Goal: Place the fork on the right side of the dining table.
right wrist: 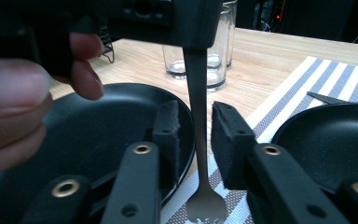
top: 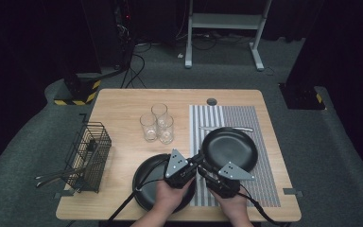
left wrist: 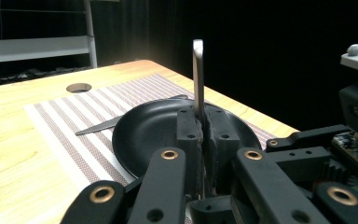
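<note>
Fork (right wrist: pixel 196 116) upright, tines down

1. The near counter (top: pixel 123 101) edge is crowded: two black plates, left (top: pixel 146 182) and right (top: pixel 231 146), flank both tools, left (top: pixel 194 163) and right (top: pixel 203 165).
2. Three glasses (top: pixel 157 124) block the middle.
3. A wire basket (top: pixel 89 156) stands at the left edge.
4. A knife (top: pixel 227 128) lies behind the right plate.
5. Bare wood is open at the far left and the far mat (top: pixel 241 113).
</note>
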`<state>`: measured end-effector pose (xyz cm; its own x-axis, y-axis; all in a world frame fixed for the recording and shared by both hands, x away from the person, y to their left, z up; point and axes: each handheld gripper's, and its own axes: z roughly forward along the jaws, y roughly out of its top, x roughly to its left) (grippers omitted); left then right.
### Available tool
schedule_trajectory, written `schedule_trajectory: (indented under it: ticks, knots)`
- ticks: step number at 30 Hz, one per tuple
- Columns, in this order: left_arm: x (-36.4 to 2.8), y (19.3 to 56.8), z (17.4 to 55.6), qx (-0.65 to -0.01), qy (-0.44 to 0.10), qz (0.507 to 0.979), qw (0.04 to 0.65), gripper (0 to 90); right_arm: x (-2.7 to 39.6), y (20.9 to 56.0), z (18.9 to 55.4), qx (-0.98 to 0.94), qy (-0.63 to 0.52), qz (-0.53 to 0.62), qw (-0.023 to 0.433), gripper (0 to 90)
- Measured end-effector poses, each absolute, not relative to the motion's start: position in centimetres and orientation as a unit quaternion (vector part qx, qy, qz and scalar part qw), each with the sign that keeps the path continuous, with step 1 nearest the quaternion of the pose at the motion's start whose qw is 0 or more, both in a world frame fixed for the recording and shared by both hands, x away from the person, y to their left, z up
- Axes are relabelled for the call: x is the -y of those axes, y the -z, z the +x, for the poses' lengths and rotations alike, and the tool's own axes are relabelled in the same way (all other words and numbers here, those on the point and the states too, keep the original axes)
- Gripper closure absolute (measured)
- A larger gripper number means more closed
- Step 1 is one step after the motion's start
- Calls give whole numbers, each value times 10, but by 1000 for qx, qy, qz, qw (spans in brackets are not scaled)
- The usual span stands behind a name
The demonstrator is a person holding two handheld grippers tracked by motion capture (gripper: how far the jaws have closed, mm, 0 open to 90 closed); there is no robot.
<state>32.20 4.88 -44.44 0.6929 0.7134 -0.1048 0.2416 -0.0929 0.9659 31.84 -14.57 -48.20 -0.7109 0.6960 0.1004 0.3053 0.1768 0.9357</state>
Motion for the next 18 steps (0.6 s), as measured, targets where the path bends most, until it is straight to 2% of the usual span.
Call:
schedule_trajectory:
  ticks: [18]
  knots:
    - [-53, 446, 324, -346, -191, 703, 591, 859, 161, 459, 313, -727, -567, 331, 204, 685]
